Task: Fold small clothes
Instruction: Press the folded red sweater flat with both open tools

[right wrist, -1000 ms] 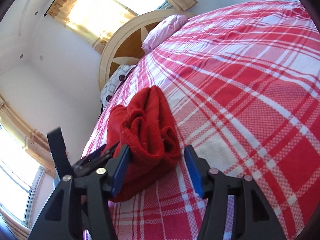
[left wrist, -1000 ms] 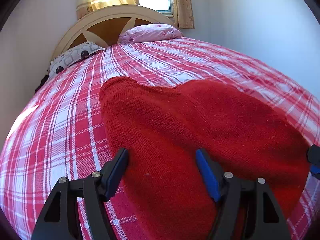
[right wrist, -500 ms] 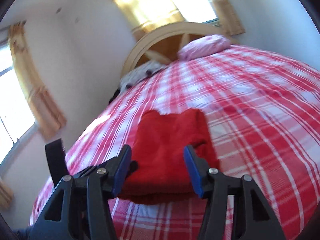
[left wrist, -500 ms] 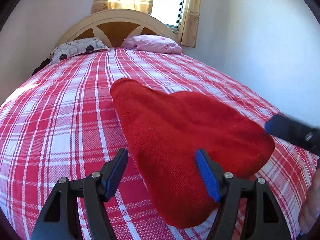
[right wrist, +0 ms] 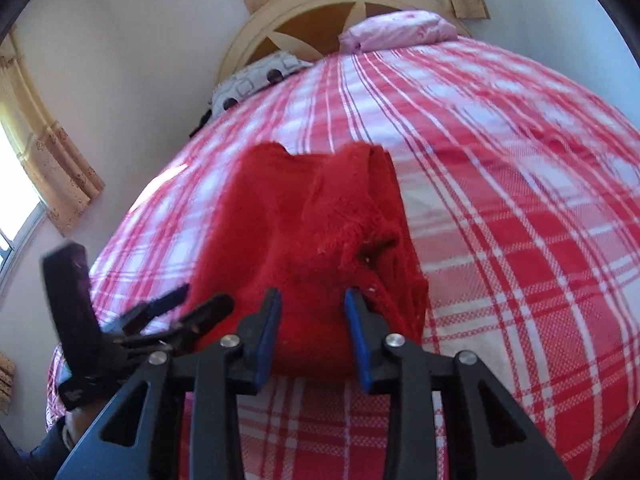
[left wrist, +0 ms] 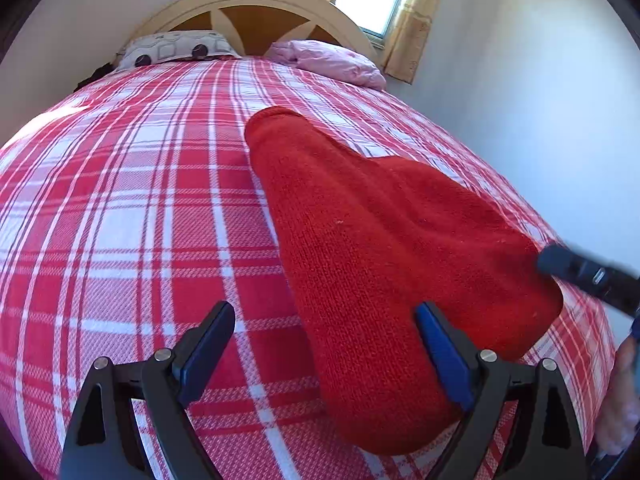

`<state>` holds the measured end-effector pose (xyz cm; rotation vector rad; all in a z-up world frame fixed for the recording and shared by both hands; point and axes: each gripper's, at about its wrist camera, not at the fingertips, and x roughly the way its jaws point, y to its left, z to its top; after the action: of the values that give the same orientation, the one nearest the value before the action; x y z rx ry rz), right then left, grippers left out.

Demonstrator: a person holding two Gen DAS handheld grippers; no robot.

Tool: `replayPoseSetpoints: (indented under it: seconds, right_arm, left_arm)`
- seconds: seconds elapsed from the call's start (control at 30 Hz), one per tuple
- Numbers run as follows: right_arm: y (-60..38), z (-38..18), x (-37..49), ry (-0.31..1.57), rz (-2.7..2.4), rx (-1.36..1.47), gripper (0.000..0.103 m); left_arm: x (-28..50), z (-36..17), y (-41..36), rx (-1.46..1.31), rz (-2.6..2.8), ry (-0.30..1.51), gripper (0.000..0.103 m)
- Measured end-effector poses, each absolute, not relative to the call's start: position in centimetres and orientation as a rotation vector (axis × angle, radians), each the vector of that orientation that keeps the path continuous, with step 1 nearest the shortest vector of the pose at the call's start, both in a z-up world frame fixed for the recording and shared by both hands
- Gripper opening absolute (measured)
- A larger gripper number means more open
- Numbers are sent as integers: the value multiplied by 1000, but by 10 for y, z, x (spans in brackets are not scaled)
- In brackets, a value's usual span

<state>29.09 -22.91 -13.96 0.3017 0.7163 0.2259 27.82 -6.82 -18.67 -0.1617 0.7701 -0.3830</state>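
the red knit garment, soft and limp on the bed, wants pinching at its thick folded edge (left gripper jaws opening wide, empty; right gripper jaws closing around that edge).

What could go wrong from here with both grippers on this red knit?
1. The right gripper is closing over the bunched end of the red knit; it may catch only the top layer, so the fold slides apart.
2. The left gripper is opening with just one finger over the cloth, so that side may sag or drag on the bedspread.
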Motion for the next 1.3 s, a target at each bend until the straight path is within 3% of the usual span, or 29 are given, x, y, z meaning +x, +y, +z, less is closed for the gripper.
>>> replayPoseSetpoints:
  seconds: [0.2,0.47,0.67,0.9,1.07,1.3]
  right_arm:
    - [-210,-106,346,708,262,251,49]
    - [-233,-178,431,1041,158,327,48]
    - [-237,-175,419,988,166,308,46]
    - [-224,-141,358,813,190,224,52]
    - [-200,-137,311,738,217,84,53]
    - [-207,-168,306,796,163,32,54]
  left_arm:
    - [284,-195,-59,-240,-416,815,93]
    - [286,-196,-63,-209,-407,827,98]
    - [280,-191,-54,-247,-414,780,98]
    - [262,-178,-38,-270,-343,669,98]
    - [272,-183,-39,-261,-301,718,98]
    - [279,-190,-43,-249,-316,765,99]
